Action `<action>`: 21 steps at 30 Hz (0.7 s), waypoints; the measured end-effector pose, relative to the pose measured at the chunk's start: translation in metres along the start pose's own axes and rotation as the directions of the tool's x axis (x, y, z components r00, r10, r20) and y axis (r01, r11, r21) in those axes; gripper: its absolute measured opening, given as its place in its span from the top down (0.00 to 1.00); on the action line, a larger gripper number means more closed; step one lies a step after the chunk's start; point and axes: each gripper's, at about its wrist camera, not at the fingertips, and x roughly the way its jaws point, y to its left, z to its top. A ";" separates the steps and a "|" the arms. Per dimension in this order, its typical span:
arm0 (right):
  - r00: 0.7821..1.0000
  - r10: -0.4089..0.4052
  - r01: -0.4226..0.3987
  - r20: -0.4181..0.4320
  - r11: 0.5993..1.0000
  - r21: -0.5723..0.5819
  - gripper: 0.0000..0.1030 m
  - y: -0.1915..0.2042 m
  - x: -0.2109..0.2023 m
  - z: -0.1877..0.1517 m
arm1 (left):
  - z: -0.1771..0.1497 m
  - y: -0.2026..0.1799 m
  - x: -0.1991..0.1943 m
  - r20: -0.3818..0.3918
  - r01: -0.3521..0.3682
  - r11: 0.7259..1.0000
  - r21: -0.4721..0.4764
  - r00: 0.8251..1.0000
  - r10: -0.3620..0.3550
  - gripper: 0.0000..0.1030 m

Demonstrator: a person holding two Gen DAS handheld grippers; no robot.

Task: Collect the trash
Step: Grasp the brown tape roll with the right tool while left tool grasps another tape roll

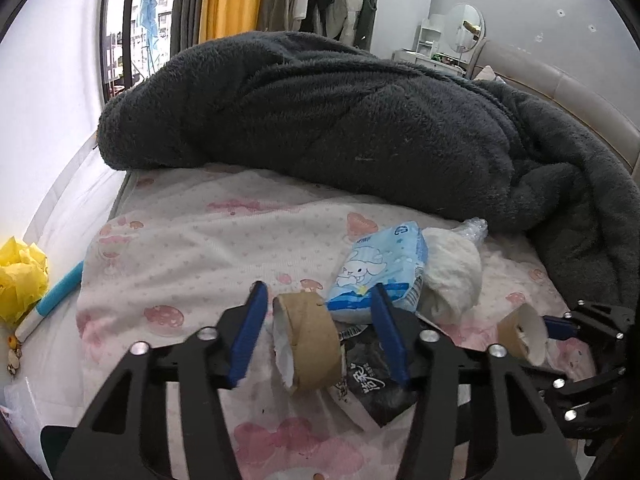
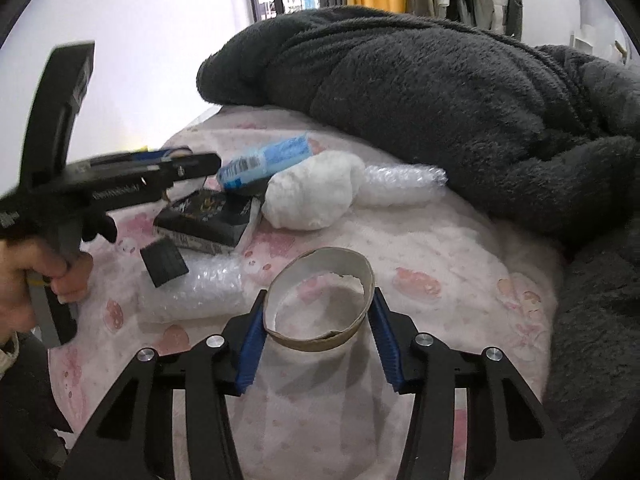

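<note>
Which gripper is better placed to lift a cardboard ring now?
Right: the right gripper touches both sides of the right ring; the left gripper straddles the left ring with gaps.

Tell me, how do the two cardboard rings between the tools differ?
The left cardboard ring stands on edge, with gaps to the left tool's fingers on either side; the right cardboard ring is pinched between the right tool's pads. The left ring shows its brown outside to its camera; the right ring shows its opening. Both are brown with torn white lining.
</note>
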 end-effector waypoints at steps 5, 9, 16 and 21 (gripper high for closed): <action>0.999 -0.030 0.028 0.036 0.999 0.040 0.51 -0.009 -0.013 0.001 | -0.001 -0.003 0.002 -0.008 -0.006 1.000 0.008 1.000 0.006 0.69; 0.997 -0.041 0.037 0.060 0.997 0.068 0.51 -0.011 -0.020 0.003 | -0.001 -0.004 0.001 -0.011 -0.006 1.000 0.011 1.000 0.006 0.75; 0.995 -0.045 0.038 0.093 0.996 0.080 0.52 -0.007 -0.025 0.017 | -0.001 -0.006 -0.003 -0.001 -0.016 0.999 0.037 1.000 0.016 0.75; 0.991 -0.045 0.033 0.129 0.995 0.090 0.51 -0.002 -0.035 0.026 | 0.001 0.000 -0.015 0.028 -0.012 1.000 0.017 1.000 0.012 0.75</action>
